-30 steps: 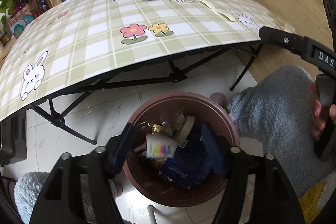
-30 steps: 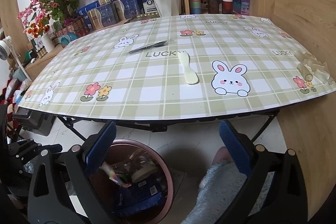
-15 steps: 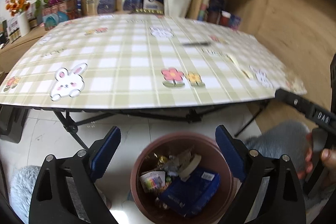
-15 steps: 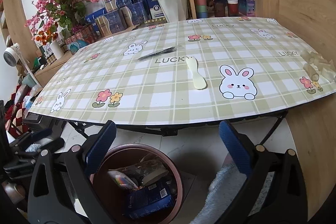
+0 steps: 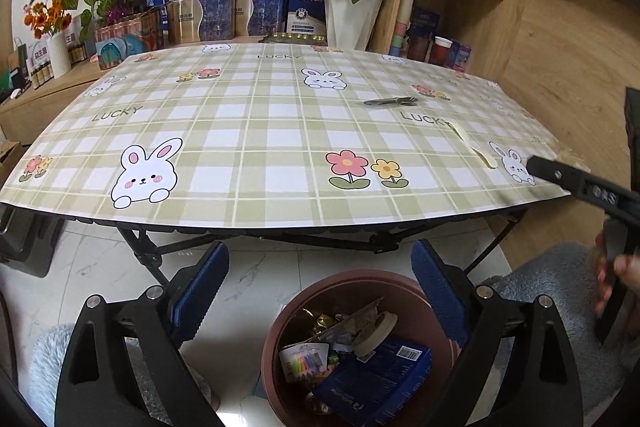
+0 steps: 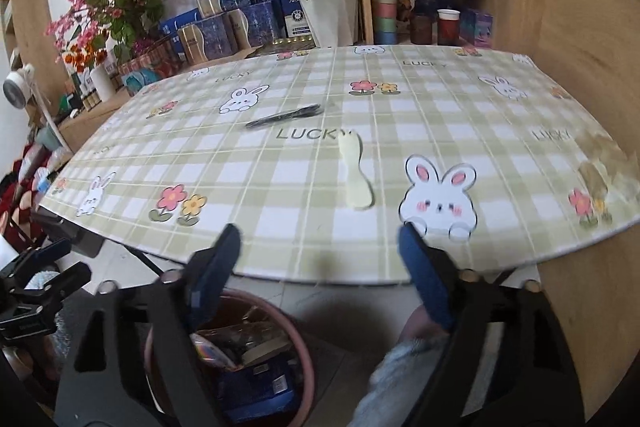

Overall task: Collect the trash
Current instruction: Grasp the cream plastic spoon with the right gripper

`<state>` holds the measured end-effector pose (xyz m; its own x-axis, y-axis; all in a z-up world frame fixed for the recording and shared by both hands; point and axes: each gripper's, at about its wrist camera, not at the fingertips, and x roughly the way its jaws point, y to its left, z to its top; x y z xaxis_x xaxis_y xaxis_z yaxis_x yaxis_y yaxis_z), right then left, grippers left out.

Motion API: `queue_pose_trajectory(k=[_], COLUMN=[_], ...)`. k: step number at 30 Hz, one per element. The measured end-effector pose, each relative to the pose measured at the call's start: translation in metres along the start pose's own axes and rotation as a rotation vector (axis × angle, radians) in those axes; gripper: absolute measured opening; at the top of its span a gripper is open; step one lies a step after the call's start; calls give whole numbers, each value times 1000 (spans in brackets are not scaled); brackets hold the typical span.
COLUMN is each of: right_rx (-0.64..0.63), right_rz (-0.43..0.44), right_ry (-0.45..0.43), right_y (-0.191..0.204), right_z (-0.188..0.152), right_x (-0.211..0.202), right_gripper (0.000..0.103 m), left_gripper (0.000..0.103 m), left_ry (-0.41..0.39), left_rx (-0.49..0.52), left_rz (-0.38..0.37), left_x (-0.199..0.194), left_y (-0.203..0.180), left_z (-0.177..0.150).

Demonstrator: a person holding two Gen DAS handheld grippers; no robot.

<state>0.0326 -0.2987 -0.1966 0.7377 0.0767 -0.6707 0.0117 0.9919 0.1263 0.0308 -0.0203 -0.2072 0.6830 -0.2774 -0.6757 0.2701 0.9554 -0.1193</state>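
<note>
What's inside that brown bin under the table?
The brown bin holds a blue box, a tape roll, a colourful card and crumpled wrappers. Whatever lies beneath them is covered.

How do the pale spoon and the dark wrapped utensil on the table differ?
The spoon is pale yellow and broad at its near end; the dark utensil is black and thin throughout. The spoon lies nearer the table edge, pointing roughly toward the right gripper; the dark utensil lies farther back, slanting across. Both lie flat on the table, untouched.
</note>
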Motion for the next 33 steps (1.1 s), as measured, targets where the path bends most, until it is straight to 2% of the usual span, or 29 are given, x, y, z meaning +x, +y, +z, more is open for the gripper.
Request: queue_pose_trajectory(k=[2, 6, 11, 19, 23, 25, 26, 28, 29, 31, 33], right_rx=[-22, -32, 38, -22, -61, -63, -56, -45, -26, 6, 72], right_rz=[-6, 5, 28, -47, -79, -74, -71, -67, -56, -48, -11], right_ry=[16, 59, 129, 208, 197, 191, 187, 183, 176, 156, 132], right_y=[-3, -9, -21, -13, -9, -8, -9, -11, -13, -17, -25], right_z=[10, 32, 55, 71, 74, 75, 75, 75, 75, 74, 75], right_x=[13, 45, 87, 131, 137, 138, 137, 137, 135, 131, 123], right_gripper=[70, 56, 45, 35, 33, 28, 23, 22, 21, 7, 7], left_gripper=[90, 90, 90, 90, 90, 90, 90, 90, 90, 90, 90], left_ry=[4, 13, 22, 54, 62, 69, 70, 69, 68, 66, 66], left_rx=[3, 0, -15, -44, -58, -61, -62, -60, -59, -53, -49], left_rz=[-4, -9, -7, -6, -10, -14, -14, -18, -20, -24, -27], left_x=[3, 10, 19, 35, 39, 41, 42, 42, 42, 41, 41], left_y=[-1, -1, 4, 12, 14, 14, 14, 14, 13, 12, 11], left_z=[1, 4, 8, 10, 10, 9, 9, 9, 10, 11, 12])
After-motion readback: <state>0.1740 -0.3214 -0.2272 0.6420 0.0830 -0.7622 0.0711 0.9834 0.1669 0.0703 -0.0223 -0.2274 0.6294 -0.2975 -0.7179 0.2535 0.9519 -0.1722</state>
